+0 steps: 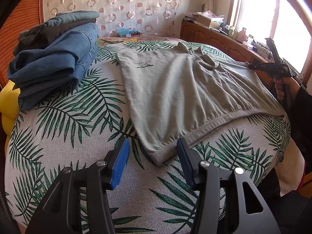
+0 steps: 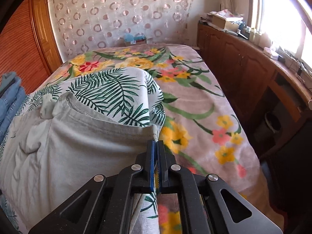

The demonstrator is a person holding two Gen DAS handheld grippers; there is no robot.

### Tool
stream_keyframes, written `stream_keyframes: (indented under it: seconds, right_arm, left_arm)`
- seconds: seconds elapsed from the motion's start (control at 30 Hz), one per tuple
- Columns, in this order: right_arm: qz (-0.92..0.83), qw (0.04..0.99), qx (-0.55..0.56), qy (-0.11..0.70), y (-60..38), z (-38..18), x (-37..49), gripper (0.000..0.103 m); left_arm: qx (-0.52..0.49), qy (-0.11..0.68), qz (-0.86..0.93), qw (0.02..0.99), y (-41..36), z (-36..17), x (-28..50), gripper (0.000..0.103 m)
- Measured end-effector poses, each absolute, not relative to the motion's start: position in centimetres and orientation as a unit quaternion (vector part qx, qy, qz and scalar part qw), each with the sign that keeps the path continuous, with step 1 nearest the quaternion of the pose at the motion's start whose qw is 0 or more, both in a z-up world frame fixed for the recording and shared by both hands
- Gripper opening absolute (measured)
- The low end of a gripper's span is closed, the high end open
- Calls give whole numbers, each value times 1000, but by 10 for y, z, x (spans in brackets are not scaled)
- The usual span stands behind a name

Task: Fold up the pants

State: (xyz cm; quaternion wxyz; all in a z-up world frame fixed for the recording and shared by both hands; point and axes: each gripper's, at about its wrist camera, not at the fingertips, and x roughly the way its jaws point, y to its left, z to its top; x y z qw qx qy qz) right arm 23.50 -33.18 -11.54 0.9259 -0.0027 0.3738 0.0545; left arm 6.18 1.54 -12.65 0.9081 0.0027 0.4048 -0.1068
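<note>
Soft grey knit pants, right gripper pinching waistband, left gripper splayed.

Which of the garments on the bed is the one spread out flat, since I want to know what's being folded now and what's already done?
The grey-green pants, lying flat on the palm-leaf cover. The blue jeans and darker garments sit stacked, already folded, at the left.

pants: flat on the palm-leaf sheet, middle of the bed
clothes pile: on the sheet, left of the pants, apart from them
palm-leaf sheet: over the flowered blanket
cabinets: along the bed's right side, under the window
</note>
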Motion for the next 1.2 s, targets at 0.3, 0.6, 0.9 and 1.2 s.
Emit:
stream_keyframes:
  seconds: [0.3,0.6,0.9,1.2]
  right_arm:
    - [26,929,-25,369,-318,-115,233,9]
    - [98,941,-16,322,-297,-95,169,40]
    - [178,933,-35,311,-247,-117,111,46]
    - [212,923,-27,321,-235,-135,93,46]
  left_arm:
    - [-9,411,-107,905,18,-126,63,53]
    - [-29,407,-115,906,21,-120,57,48]
    - [-15,422,-109,900,15,-124,59,40]
    - [25,410,-124,903,3,-120,56,12]
